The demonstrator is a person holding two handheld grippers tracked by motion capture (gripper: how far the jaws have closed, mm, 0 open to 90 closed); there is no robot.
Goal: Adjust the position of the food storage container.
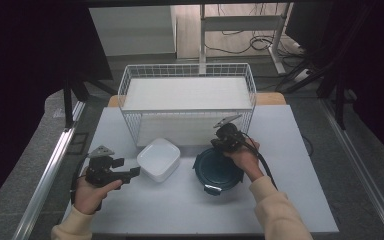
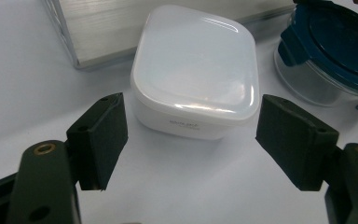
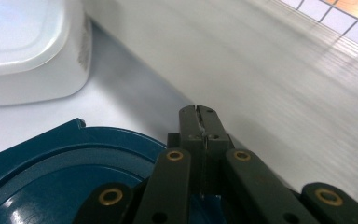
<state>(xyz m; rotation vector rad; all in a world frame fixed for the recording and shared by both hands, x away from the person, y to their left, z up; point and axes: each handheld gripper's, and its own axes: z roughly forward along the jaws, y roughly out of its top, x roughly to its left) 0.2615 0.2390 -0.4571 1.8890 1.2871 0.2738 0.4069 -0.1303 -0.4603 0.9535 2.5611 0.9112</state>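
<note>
A white square lidded container [image 1: 158, 159] [image 2: 196, 65] sits at the middle of the table. Right of it stands a round clear container with a dark blue lid [image 1: 215, 172] [image 2: 335, 42] [image 3: 51, 172]. My left gripper [image 1: 132, 172] [image 2: 193, 121] lies low on the table, just left of the white container and pointing at it. Its jaws stand wide open, short of the container's sides. My right gripper [image 1: 217, 145] [image 3: 199, 112] hangs over the far edge of the blue lid. Its jaws are pressed together, and I see nothing between them.
A white wire basket [image 1: 187, 70] [image 3: 261, 70] with a white liner stands just behind both containers. The grey table top [image 1: 290, 165] stretches bare to the right and along the front. Dark stands and cables crowd the floor beyond the table.
</note>
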